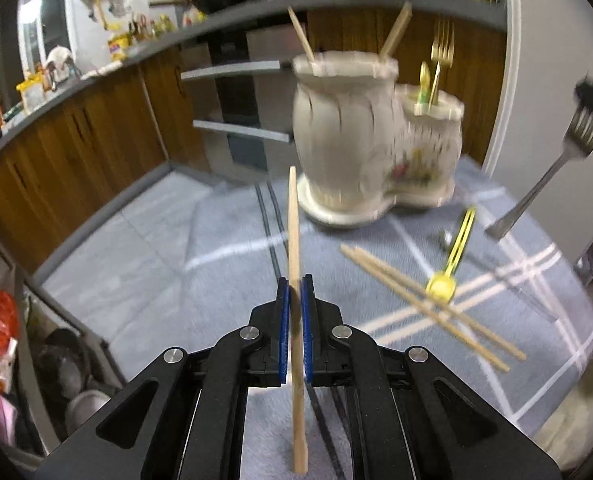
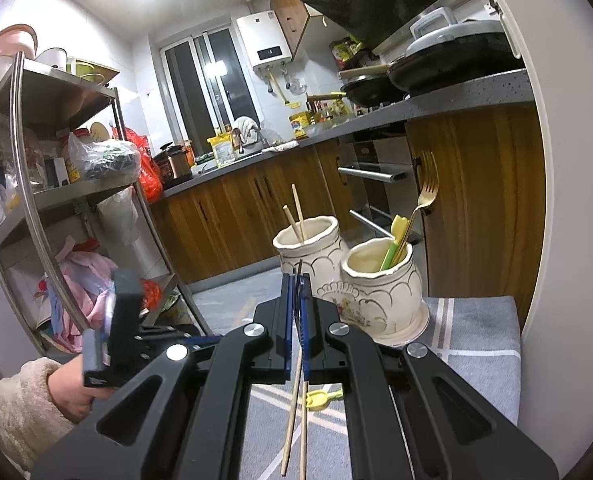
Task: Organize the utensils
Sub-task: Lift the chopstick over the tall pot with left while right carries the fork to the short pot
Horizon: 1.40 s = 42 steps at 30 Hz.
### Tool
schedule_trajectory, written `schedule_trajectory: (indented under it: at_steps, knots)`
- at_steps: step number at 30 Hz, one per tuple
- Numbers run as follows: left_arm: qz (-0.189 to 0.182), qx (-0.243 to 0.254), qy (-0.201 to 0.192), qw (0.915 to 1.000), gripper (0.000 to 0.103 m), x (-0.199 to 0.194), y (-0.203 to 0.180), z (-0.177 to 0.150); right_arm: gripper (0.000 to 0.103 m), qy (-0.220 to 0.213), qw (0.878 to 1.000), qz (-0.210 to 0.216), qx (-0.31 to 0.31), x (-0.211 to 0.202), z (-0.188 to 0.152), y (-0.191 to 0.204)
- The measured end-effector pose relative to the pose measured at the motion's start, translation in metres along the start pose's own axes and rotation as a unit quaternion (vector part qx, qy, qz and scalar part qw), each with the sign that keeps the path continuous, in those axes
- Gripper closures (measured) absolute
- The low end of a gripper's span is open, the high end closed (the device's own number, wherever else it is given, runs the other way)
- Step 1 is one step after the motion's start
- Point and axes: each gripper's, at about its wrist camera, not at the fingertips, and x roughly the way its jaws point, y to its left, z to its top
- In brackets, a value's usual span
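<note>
Your left hand-held gripper (image 1: 295, 280) clamped on single chopstick (image 1: 293, 220), stick upright between blue pads, raised above desk (image 1: 136, 264). Your right hand-held gripper (image 2: 296, 280) pinching silver fork (image 1: 552, 172), held in air right of twin ceramic holder (image 1: 348, 136). Holder's tall pot has two chopsticks; short pot (image 2: 380, 280) has gold fork (image 2: 422, 196). Chopstick pair (image 1: 428, 300) and yellow spoon (image 1: 452, 260) lie on grey cloth.

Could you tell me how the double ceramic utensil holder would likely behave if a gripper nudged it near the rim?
The ceramic holder looks thick-walled on a broad joined base, so it probably resists tipping and feels heavy. Its glazed surface likely slips against the fingers. Being ceramic, it could chip if the left gripper, carrying a chopstick, struck it.
</note>
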Motion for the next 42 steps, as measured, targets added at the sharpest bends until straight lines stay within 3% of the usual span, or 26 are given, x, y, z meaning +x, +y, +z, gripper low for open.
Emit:
schedule_trajectory:
  at_steps: [6,15,28,32,42]
  knots:
    - [-0.038,-0.011,-0.096,0.9946,0.096,-0.027,0.012,0.018,0.1,-0.008,1.0,-0.013,0.002,0.007,0.005,0.002]
    - [-0.077,-0.023,-0.173,0.9816,0.096,-0.045,0.012,0.042,0.1,-0.04,0.999,-0.028,0.001,0.012,0.043,0.006]
    - [-0.093,-0.024,-0.234,0.9674,0.096,-0.046,0.008,0.086,0.1,-0.138,0.99,-0.015,0.022,-0.003,0.104,-0.007]
    - [-0.091,-0.032,-0.25,0.9635,0.096,-0.041,0.009,0.101,0.1,-0.17,0.985,-0.004,0.025,-0.001,0.106,-0.014]
    - [-0.087,-0.038,-0.28,0.9554,0.096,-0.018,0.003,0.14,0.1,-0.19,0.98,-0.001,0.061,0.023,0.104,-0.044]
